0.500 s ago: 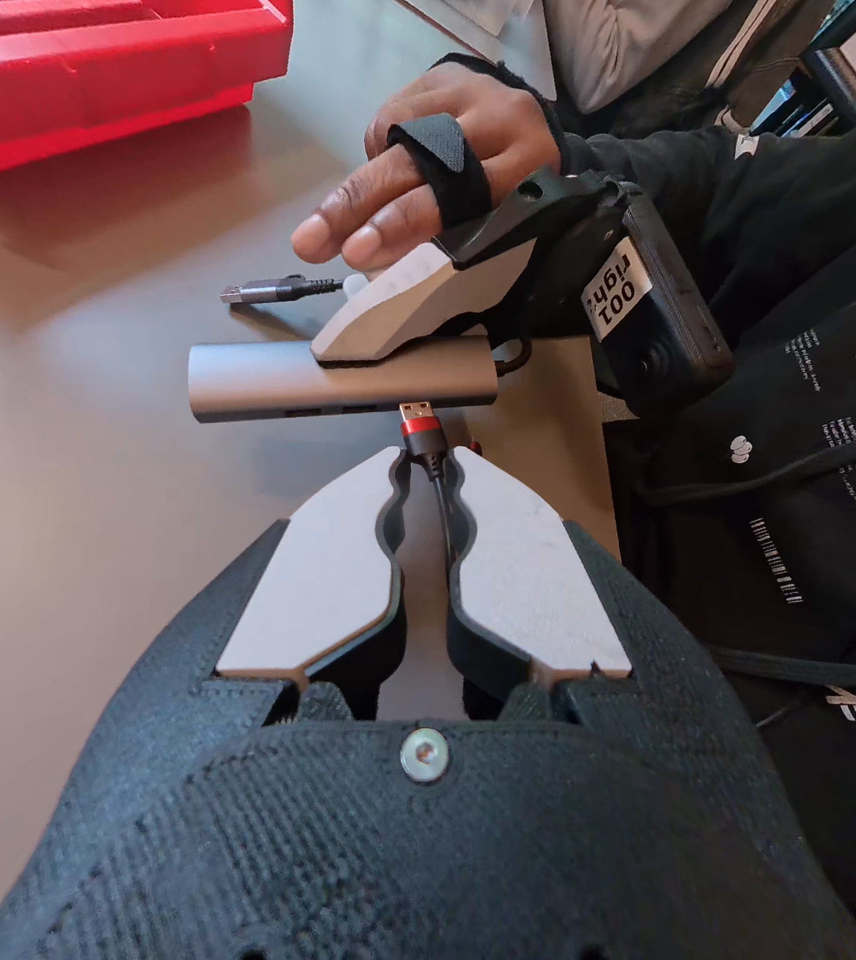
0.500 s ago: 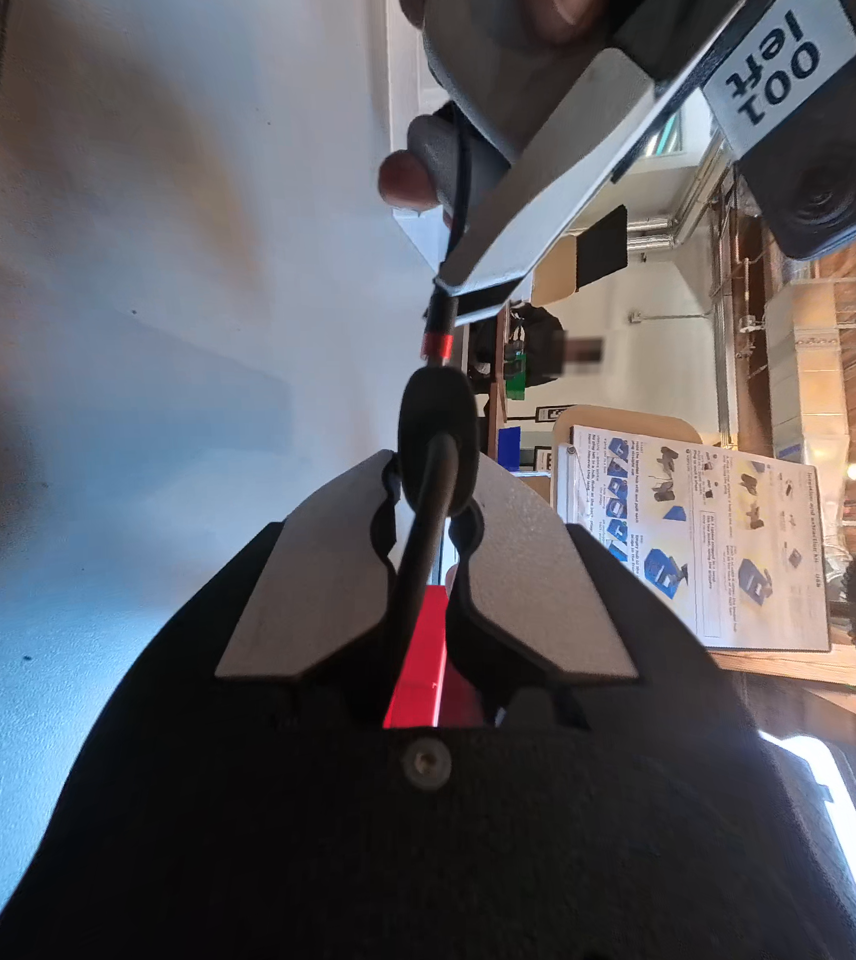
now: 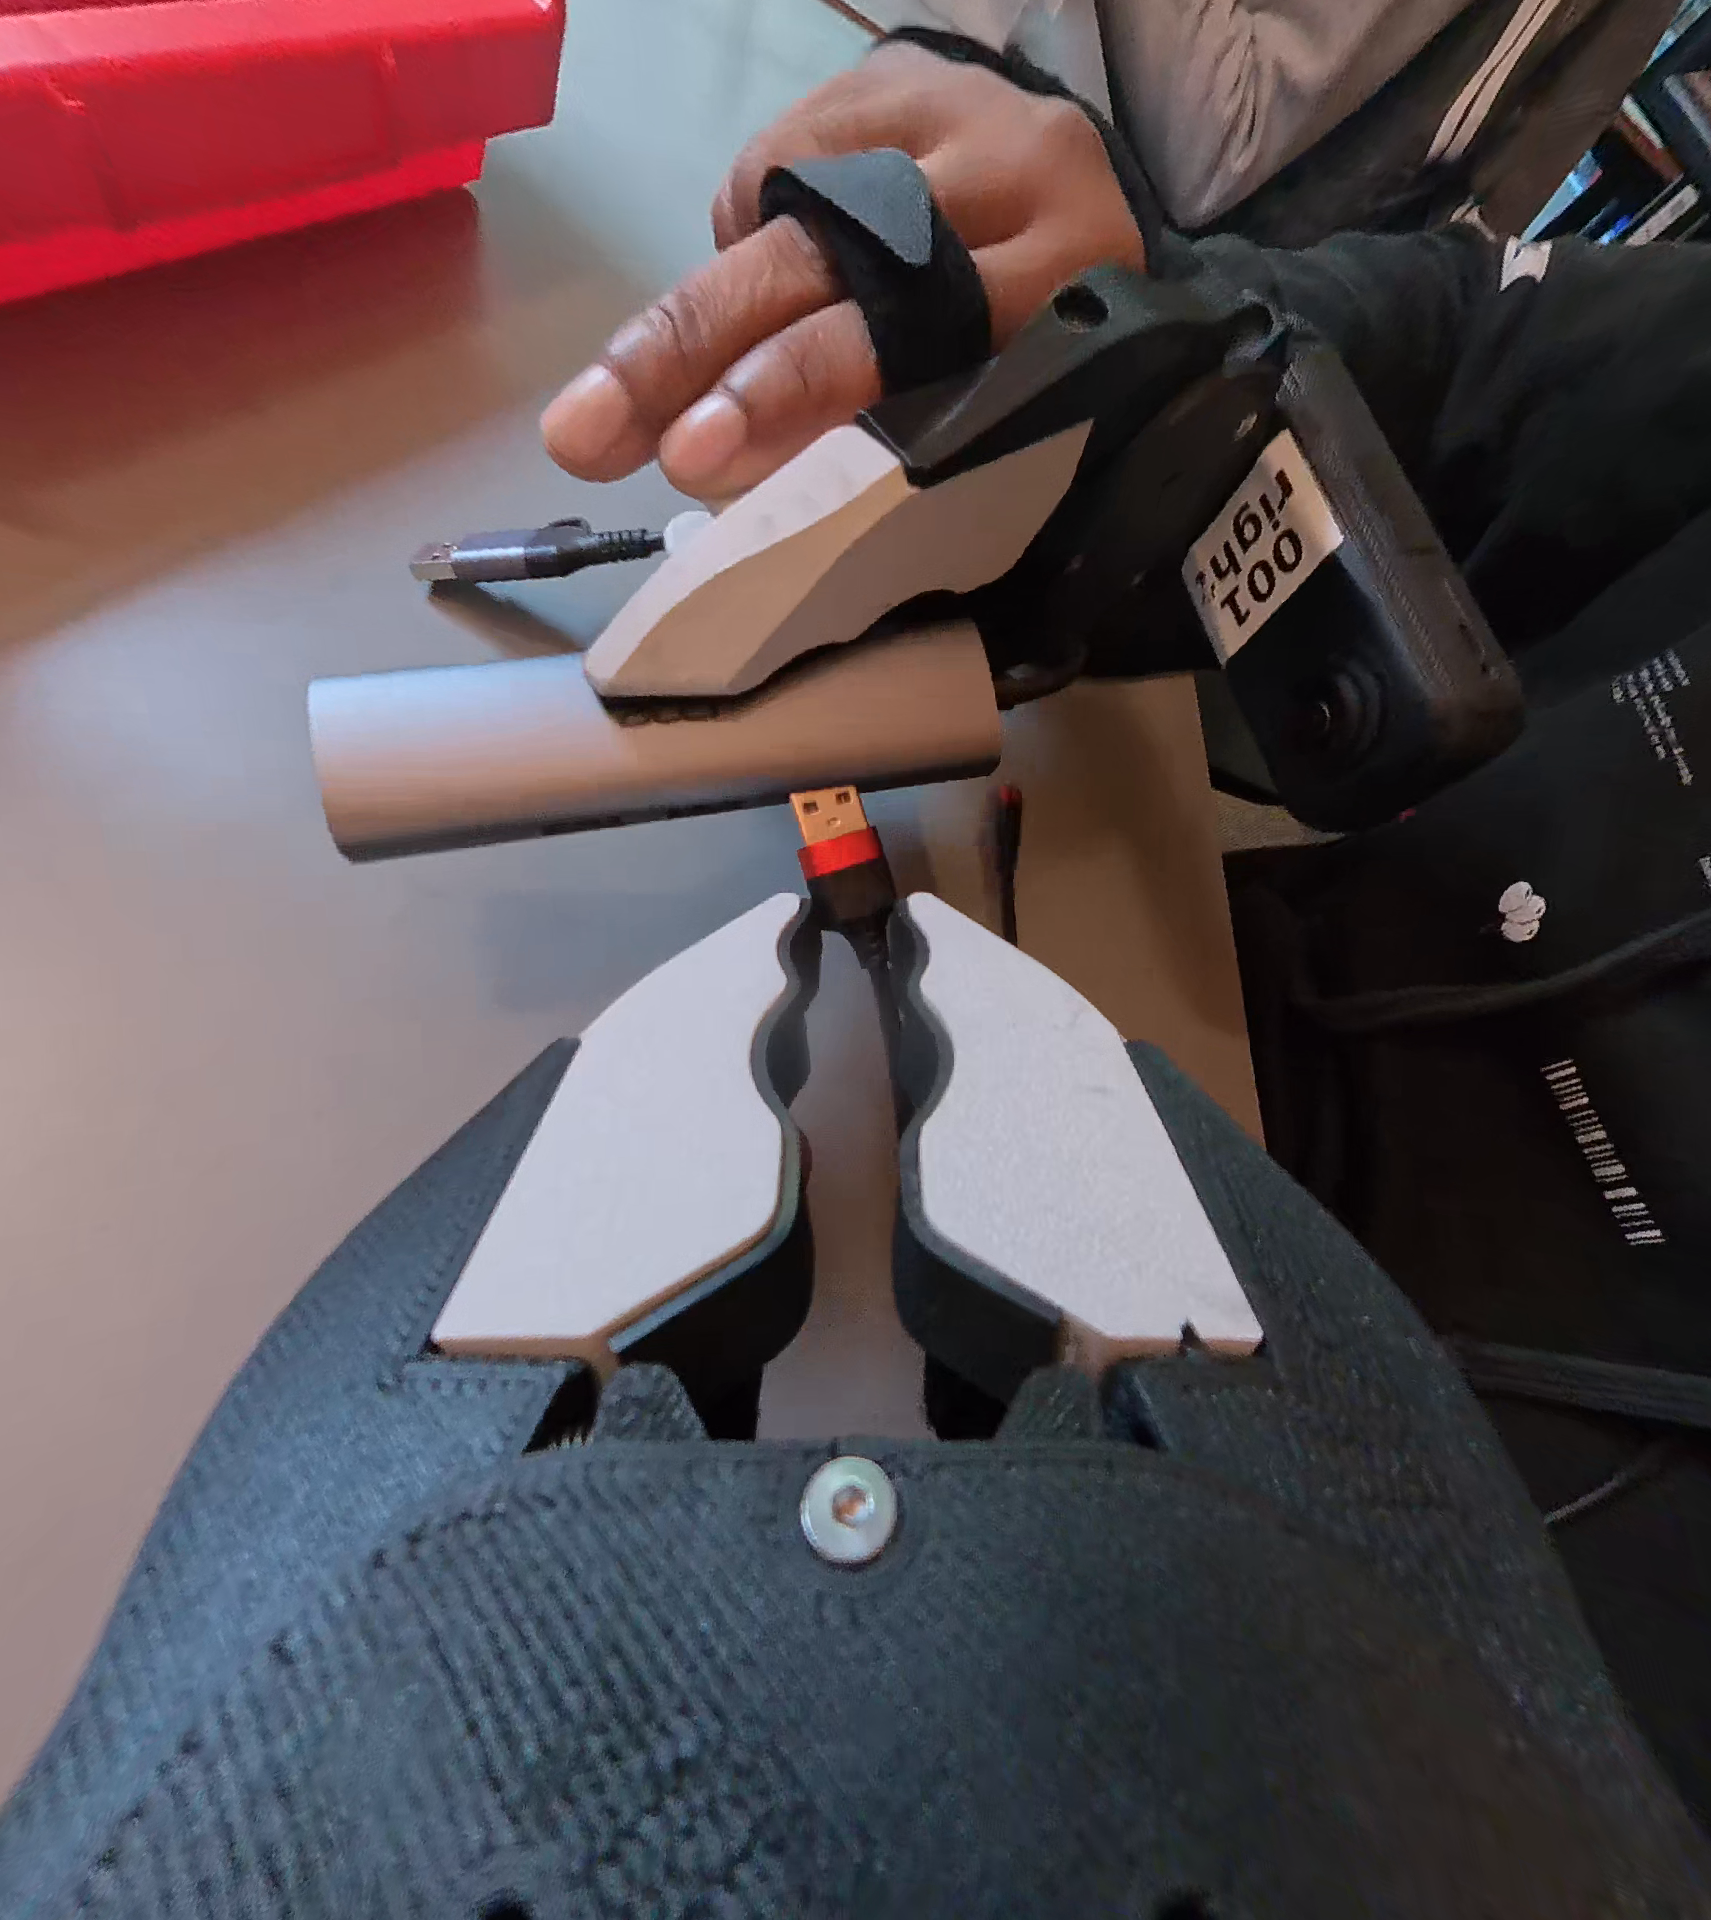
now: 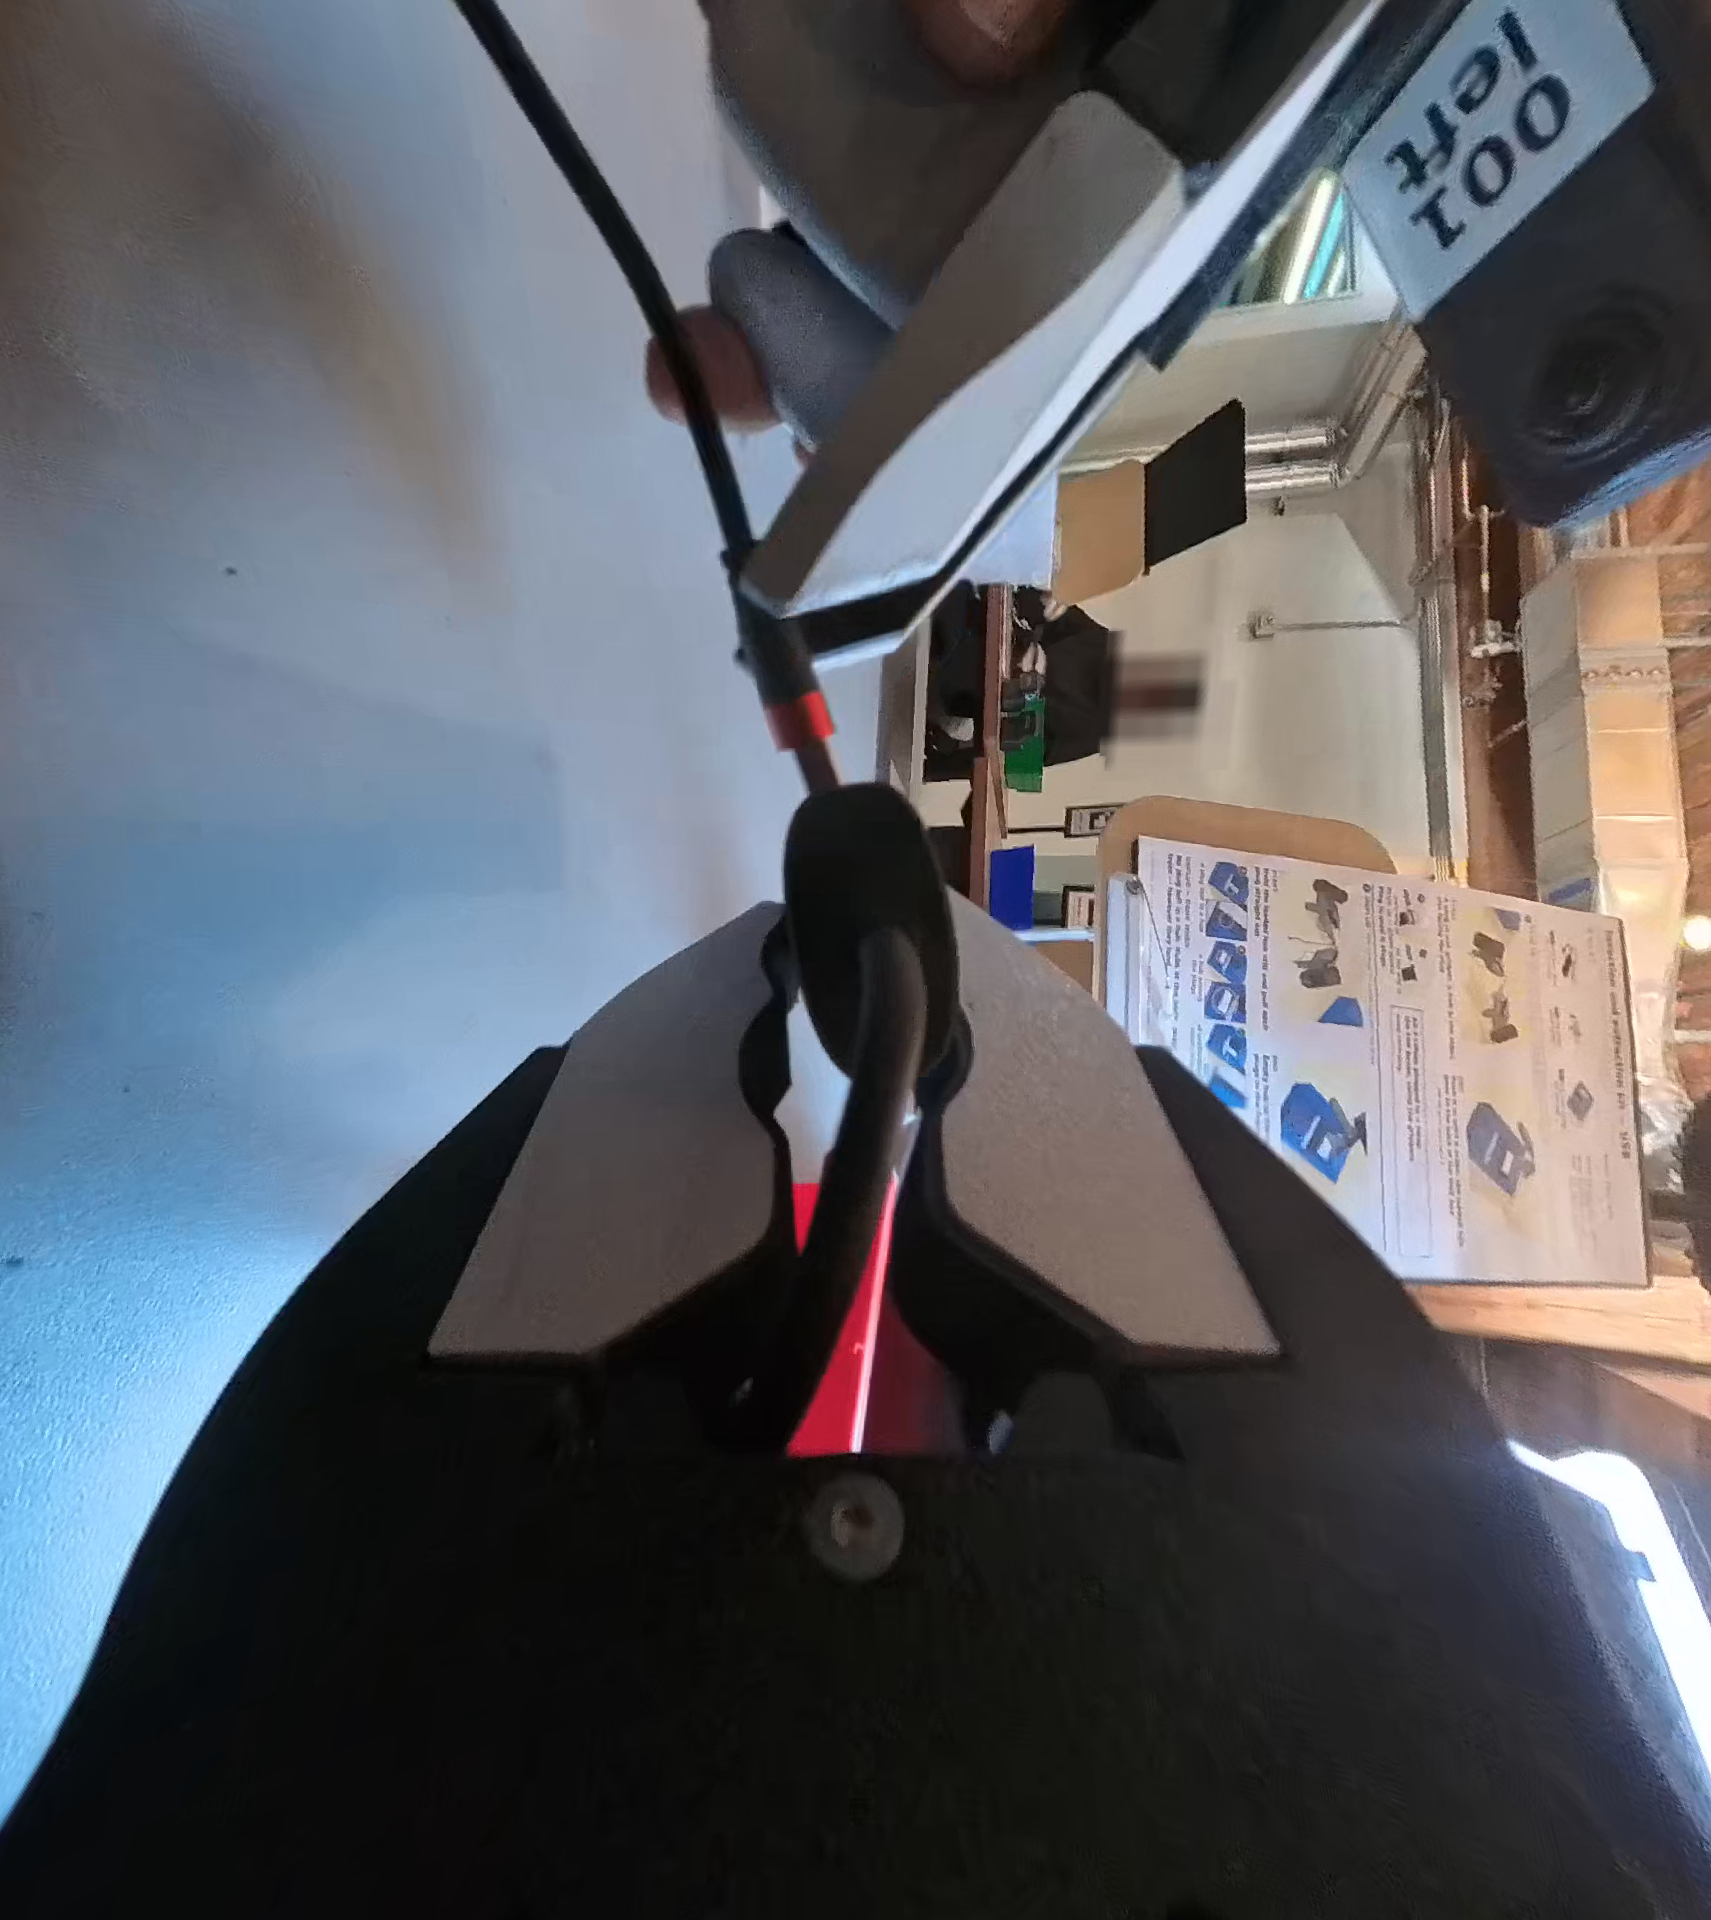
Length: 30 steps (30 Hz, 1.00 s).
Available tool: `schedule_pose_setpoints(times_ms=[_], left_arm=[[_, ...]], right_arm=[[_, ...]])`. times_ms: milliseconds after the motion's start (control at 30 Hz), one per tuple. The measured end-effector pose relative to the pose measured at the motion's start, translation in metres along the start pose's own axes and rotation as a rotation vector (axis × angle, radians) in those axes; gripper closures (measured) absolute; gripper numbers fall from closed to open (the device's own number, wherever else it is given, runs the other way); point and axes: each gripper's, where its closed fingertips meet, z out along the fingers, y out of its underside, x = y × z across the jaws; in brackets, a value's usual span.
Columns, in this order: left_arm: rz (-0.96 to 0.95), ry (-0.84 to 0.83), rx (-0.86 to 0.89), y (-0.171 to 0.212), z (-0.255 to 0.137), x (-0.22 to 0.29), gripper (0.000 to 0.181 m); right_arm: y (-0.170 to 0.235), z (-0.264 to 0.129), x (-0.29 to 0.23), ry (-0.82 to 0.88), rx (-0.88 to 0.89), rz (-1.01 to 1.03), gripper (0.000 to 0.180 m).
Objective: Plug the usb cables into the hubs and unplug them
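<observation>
Here, the left gripper (image 3: 846,914) pinches a red-collared USB plug (image 3: 833,836) just below the grey hub (image 3: 477,753), itself clamped by the right gripper (image 3: 685,665); squaring plug to port looks key.

A red plastic bin (image 3: 186,135) sits on the grey tabletop (image 3: 103,935) at about ten o'clock in the left wrist view. In the right wrist view, a printed instruction sheet (image 4: 1391,1081) on a wooden board lies toward three o'clock, turned sideways.
</observation>
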Motion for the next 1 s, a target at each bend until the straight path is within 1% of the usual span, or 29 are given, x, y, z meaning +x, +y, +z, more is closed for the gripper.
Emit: schedule_pose_setpoints(times_ms=[133, 200, 300, 400, 500, 533, 633, 733, 833, 900, 1000], left_arm=[[-0.027, 0.049, 0.031, -0.004, -0.005, 0.002, 0.169], [-0.022, 0.042, 0.020, -0.001, -0.002, 0.001, 0.169], [-0.032, 0.079, 0.024, 0.000, -0.001, 0.003, 0.169], [0.007, 0.078, 0.000, 0.004, 0.003, 0.006, 0.169], [-0.010, 0.072, 0.062, -0.005, -0.002, 0.003, 0.169], [-0.021, 0.059, 0.087, -0.008, -0.004, 0.000, 0.168], [-0.010, -0.005, 0.084, -0.008, -0.004, -0.005, 0.166], [0.009, -0.038, 0.071, -0.006, -0.001, -0.005, 0.157], [0.051, -0.105, 0.054, -0.005, 0.000, -0.010, 0.160], [0.088, -0.155, 0.050, -0.006, 0.000, -0.013, 0.167], [0.125, -0.193, 0.008, -0.003, 0.001, -0.015, 0.169]], right_arm=[[-0.001, -0.002, -0.005, -0.034, 0.027, -0.045, 0.163], [-0.001, -0.002, -0.006, -0.028, 0.024, -0.064, 0.163], [-0.003, -0.004, -0.006, -0.027, 0.042, -0.049, 0.163], [-0.005, -0.005, -0.005, -0.030, 0.073, -0.025, 0.163], [0.001, -0.004, -0.002, -0.023, 0.065, 0.000, 0.163], [0.004, -0.004, 0.001, -0.013, 0.057, -0.003, 0.163], [0.008, -0.003, 0.004, 0.003, 0.029, 0.021, 0.163], [0.010, -0.001, 0.004, 0.008, 0.008, 0.023, 0.163], [0.012, -0.001, 0.006, 0.017, 0.003, 0.029, 0.163], [0.013, -0.001, 0.007, 0.025, -0.007, 0.025, 0.163], [0.013, -0.001, 0.007, 0.029, -0.016, 0.000, 0.163]])
